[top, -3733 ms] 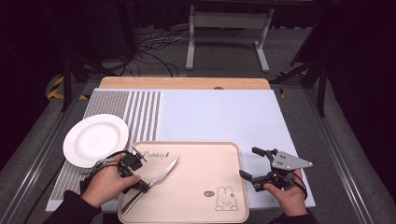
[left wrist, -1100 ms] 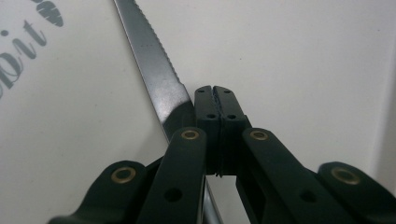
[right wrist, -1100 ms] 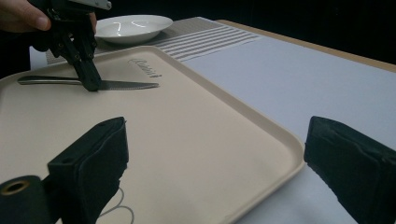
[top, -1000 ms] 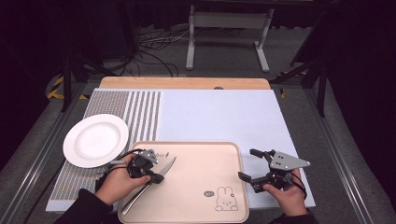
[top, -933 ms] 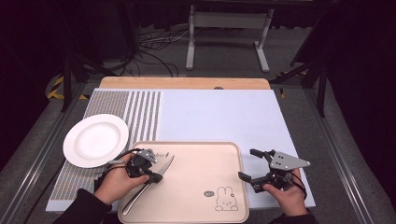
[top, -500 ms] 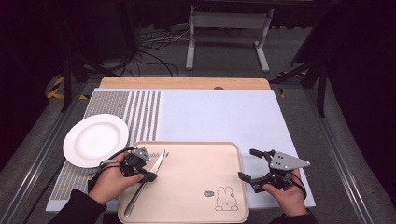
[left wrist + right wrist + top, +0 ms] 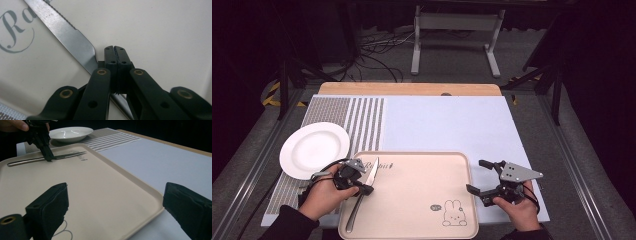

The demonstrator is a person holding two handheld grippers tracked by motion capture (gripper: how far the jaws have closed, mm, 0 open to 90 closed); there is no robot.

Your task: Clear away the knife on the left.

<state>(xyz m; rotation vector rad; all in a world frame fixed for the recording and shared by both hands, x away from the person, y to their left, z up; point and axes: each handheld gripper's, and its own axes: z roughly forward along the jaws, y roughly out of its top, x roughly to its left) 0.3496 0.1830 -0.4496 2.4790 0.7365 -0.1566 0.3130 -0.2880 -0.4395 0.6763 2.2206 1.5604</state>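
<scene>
Knife (image 7: 72,42) tip cut off by frame edge; handle hidden behind jaws.

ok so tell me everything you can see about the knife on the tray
The knife is plain silvery metal, all one piece by the look of it, with a serrated edge near the tip and a slim handle. It lies flat at the left end of the beige tray, tip pointing away from the person toward the printed lettering. The left tool is shut on it at the neck between blade and handle. The white plate sits apart, off the tray.
</scene>
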